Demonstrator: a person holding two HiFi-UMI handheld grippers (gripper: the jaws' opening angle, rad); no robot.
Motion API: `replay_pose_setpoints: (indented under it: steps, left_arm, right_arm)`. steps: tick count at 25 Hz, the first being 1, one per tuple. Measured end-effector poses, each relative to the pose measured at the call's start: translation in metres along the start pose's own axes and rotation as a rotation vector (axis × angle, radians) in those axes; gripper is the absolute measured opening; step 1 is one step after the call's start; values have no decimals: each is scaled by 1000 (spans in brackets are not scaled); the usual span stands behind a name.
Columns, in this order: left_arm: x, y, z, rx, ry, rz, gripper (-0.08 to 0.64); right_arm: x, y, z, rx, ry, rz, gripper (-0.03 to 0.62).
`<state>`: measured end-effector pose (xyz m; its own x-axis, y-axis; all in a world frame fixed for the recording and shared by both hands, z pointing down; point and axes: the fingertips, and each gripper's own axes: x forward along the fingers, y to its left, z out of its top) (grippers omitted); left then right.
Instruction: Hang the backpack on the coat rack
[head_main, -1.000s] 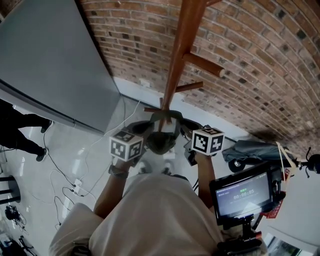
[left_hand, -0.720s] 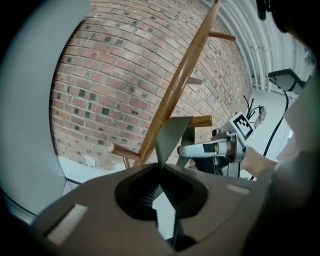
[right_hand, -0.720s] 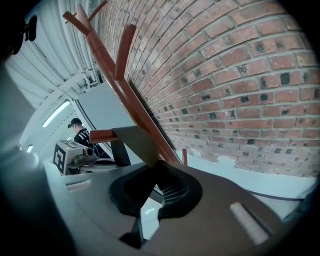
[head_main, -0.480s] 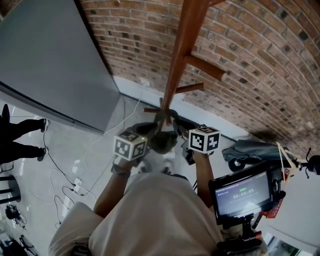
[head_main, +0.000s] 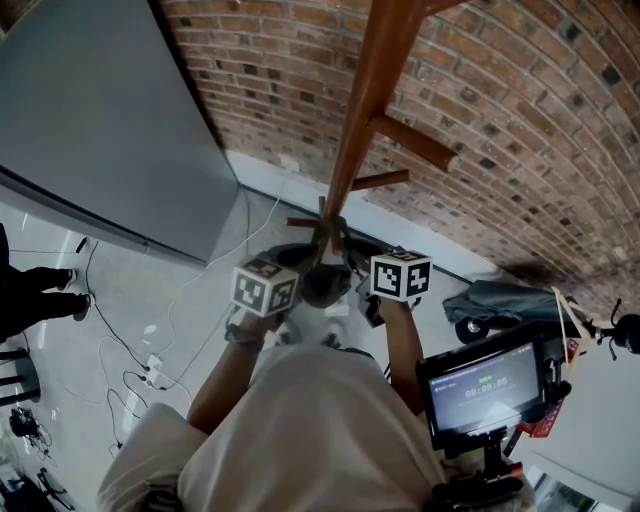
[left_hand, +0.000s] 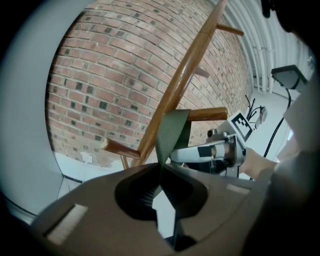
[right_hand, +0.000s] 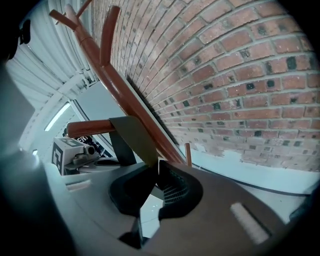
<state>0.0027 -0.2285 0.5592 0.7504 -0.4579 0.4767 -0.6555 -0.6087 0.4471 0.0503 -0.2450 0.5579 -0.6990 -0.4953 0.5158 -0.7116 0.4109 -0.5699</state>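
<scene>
- At the foot of the coat rack (head_main: 362, 110), close against its slanted wooden pole, holding up a dark backpack (head_main: 325, 283) by its olive strap (left_hand: 171, 132).
- Pinching that strap with the left gripper (left_hand: 161, 172), jaws pressed together on the webbing at one end of the loop.
- Pinching the same strap with the right gripper (right_hand: 156, 167) as well, jaws closed flat on the other end of the loop.
- Between the two grips, laying the loop across a short wooden peg (left_hand: 210, 114), right where it joins the pole.
- Higher up the pole, passing a longer upper peg (head_main: 412, 140) with nothing on it.
- Between the two marker cubes in the head view, seeing only the backpack's rounded dark top; cannot tell whether it is zipped or what it holds.
- Behind the rack, facing a red brick wall (head_main: 520, 130); to the left, a flat grey panel (head_main: 90, 120).
- On the pale floor (head_main: 130, 290), toward its left edge, noting loose cables (head_main: 135, 375) and a person's legs (head_main: 35, 290) in dark clothing.
- At the lower right corner of the head view, carrying a small lit monitor (head_main: 485, 385) on a mount.
</scene>
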Motion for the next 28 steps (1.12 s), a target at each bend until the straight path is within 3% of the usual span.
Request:
replay_pose_setpoints:
  steps: [18, 28]
  left_arm:
    - [22, -2, -2, 18, 19, -61, 31]
    - [21, -3, 8, 25, -68, -56, 74]
  right_arm:
    - [17, 0, -1, -49, 22, -1, 57]
    - [11, 3, 3, -58, -2, 14, 73]
